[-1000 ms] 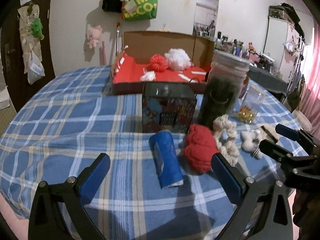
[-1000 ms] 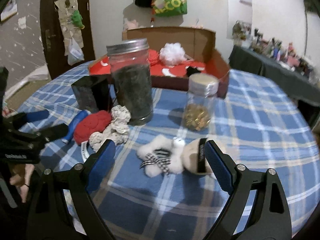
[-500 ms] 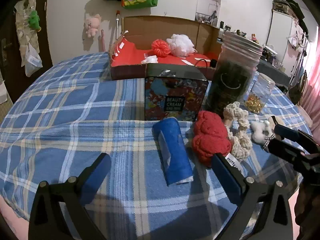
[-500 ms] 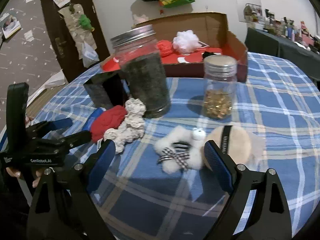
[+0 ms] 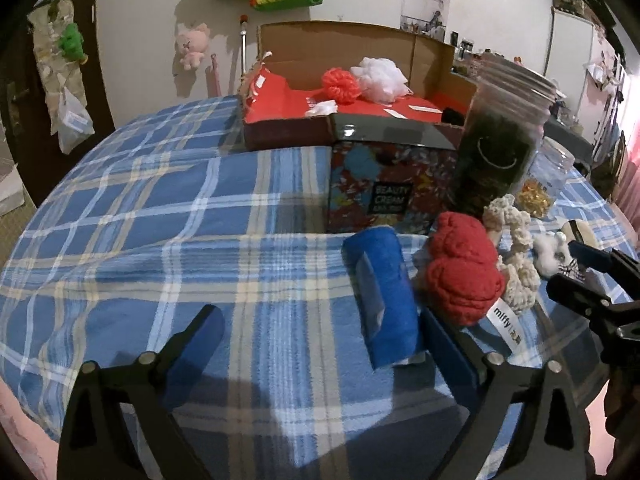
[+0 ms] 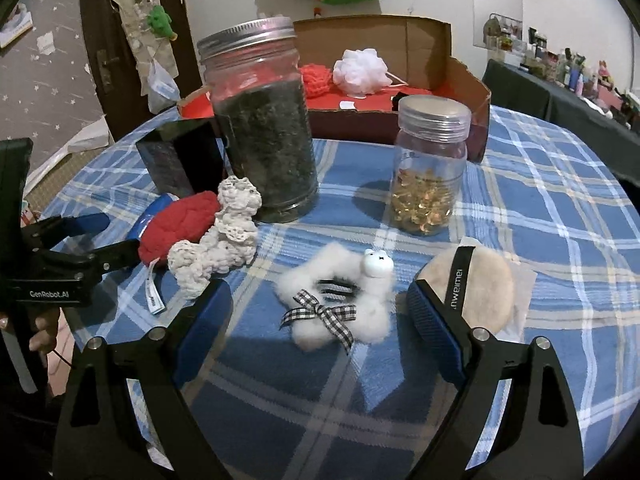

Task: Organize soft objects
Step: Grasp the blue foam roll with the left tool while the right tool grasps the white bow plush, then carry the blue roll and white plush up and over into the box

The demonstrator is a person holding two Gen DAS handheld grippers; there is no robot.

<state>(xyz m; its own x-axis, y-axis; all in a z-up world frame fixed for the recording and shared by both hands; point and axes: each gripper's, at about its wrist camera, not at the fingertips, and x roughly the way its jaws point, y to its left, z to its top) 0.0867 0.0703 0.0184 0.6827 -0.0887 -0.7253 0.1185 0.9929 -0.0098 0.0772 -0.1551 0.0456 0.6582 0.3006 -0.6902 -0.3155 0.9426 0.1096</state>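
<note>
A rolled blue cloth [image 5: 380, 296] lies on the plaid table just ahead of my open left gripper [image 5: 324, 332], near its right finger. Beside it lie a red knitted piece [image 5: 460, 268] and a cream crocheted piece [image 5: 516, 256]. My open right gripper [image 6: 320, 316] hovers over a white fluffy scrunchie with a checked bow [image 6: 340, 296]. A beige powder puff [image 6: 476, 284] lies by its right finger. The red piece [image 6: 180, 228] and the cream piece [image 6: 220, 240] show at left in the right wrist view. A cardboard box [image 5: 352, 60] at the back holds an orange puff and a white puff.
A printed tin [image 5: 384, 184], a tall dark-filled jar [image 6: 264, 128] and a small jar of gold bits [image 6: 428, 168] stand mid-table between the soft things and the box. The table edge is close below both grippers.
Both grippers have moved forward and lower toward the table. The blue roll and the scrunchie now sit closer between the fingers. Nothing has been gripped.
</note>
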